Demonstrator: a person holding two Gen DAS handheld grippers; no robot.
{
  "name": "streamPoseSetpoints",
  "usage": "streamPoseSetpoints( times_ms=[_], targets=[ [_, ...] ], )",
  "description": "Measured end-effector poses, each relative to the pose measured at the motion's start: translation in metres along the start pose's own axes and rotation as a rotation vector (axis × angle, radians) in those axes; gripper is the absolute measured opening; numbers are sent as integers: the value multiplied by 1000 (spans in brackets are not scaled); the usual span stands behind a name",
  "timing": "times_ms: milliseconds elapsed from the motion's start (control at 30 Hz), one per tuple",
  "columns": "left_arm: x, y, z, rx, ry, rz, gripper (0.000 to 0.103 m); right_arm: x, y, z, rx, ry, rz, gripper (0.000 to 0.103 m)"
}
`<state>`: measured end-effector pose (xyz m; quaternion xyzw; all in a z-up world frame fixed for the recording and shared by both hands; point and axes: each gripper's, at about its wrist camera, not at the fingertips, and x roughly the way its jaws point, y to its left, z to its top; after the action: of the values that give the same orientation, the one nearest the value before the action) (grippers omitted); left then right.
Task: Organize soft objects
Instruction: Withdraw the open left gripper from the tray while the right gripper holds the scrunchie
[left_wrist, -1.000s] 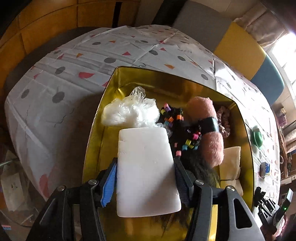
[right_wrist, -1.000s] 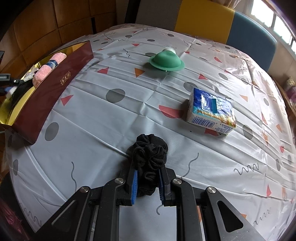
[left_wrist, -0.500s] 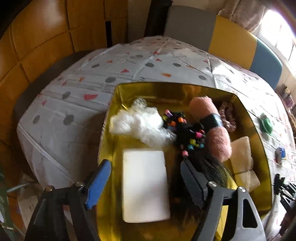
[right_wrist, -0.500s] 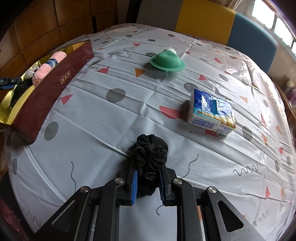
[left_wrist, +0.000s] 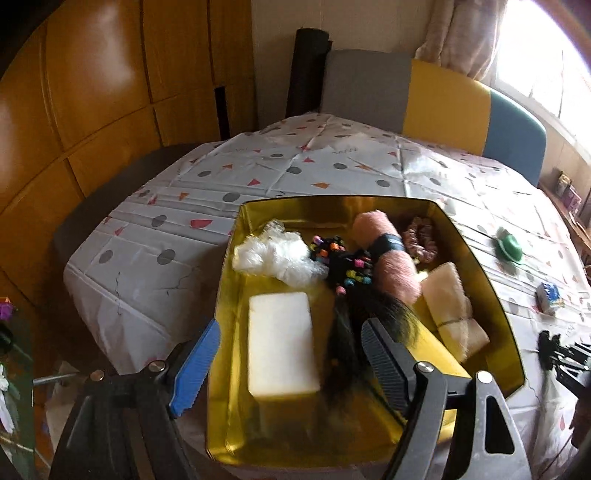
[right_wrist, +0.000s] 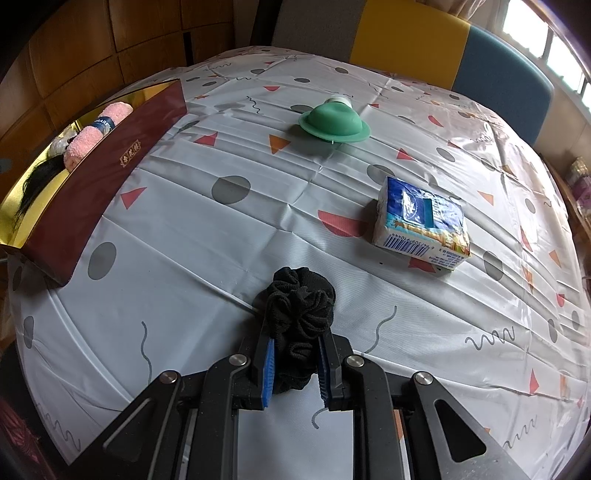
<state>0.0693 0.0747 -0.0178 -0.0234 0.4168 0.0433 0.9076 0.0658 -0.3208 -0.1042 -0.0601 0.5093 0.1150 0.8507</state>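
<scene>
A gold-lined box (left_wrist: 236, 258) holds a white sponge block (left_wrist: 280, 347), a clear plastic wad (left_wrist: 273, 254), a beaded black hairpiece (left_wrist: 347, 288), a pink rolled towel (left_wrist: 388, 258), a pink scrunchie (left_wrist: 421, 240) and a beige cloth (left_wrist: 450, 306). My left gripper (left_wrist: 288, 354) hangs open above the sponge block, which lies free in the box. In the right wrist view my right gripper (right_wrist: 295, 363) is shut on a black scrunchie (right_wrist: 299, 310) that rests on the patterned tablecloth (right_wrist: 184, 258). The box (right_wrist: 96, 184) stands at the left there.
A green silicone cap (right_wrist: 334, 122) and a blue tissue pack (right_wrist: 421, 221) lie on the cloth beyond the right gripper. Yellow, grey and blue chair backs (left_wrist: 443, 99) line the table's far side. Wooden panelling (left_wrist: 92, 92) stands to the left.
The left gripper let go of the white sponge block, opened wide, and pulled back and up from the box. The right gripper and black scrunchie stayed still.
</scene>
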Motion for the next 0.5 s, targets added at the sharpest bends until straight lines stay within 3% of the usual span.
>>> streamPoseSetpoints(
  times_ms=[500],
  targets=[
    [-20, -19, -22, 33, -22, -22, 80, 0, 2, 0, -24, -2, -15, 20]
  ],
)
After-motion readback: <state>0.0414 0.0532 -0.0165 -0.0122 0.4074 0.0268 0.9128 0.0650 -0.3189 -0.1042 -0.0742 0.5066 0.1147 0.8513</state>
